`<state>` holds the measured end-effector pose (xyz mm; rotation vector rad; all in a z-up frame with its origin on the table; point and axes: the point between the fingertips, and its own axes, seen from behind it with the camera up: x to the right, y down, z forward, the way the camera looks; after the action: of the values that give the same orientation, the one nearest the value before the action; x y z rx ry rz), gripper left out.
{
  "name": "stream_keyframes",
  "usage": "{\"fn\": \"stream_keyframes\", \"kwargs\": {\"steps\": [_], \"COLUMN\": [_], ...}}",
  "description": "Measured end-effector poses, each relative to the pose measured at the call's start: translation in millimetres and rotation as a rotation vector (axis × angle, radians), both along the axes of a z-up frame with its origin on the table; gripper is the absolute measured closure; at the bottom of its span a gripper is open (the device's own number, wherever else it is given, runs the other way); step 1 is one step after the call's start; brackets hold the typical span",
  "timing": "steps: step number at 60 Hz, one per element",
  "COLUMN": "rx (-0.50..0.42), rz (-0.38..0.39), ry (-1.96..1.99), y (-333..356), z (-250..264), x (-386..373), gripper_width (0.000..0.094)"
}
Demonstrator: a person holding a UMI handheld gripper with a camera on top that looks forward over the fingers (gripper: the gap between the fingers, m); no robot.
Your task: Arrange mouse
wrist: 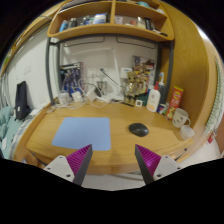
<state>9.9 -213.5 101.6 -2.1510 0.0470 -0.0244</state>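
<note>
A dark mouse point(138, 129) lies on the wooden desk point(120, 146), to the right of a light blue mouse pad point(82, 133). My gripper point(113, 160) is open and empty, its two magenta-padded fingers point(79, 159) spread wide above the desk's near edge. The mouse sits beyond the fingers, ahead of the right one. The mouse pad lies just ahead of the left finger.
At the back of the desk stand a white bottle point(154, 96), a red-orange canister point(176, 97), a white mug point(180, 118), cables and small clutter. A wooden shelf point(110, 22) hangs above. A dark object point(22, 100) stands at the left.
</note>
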Motion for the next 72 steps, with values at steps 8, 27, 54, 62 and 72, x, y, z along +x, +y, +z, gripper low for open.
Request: {"fn": "stream_keyframes", "kwargs": {"steps": [8, 27, 54, 62, 72], "rx": [-0.030, -0.099, -0.155, -0.141, -0.125], "rz": [-0.042, -0.010, 0.048, 0.021, -0.009], "ry": [-0.013, -0.029, 0.052, 0.045, 0.060], "y": [21.5, 103.2, 198.0, 204.4, 204.3], "z": [-29.5, -85.2, -116.9, -117.8, -117.1], "x": [61.5, 132.9, 169.8, 180.6, 183.4], "gripper_width": [0.0077, 0.0080, 0.0161, 0.0312, 0.0470]}}
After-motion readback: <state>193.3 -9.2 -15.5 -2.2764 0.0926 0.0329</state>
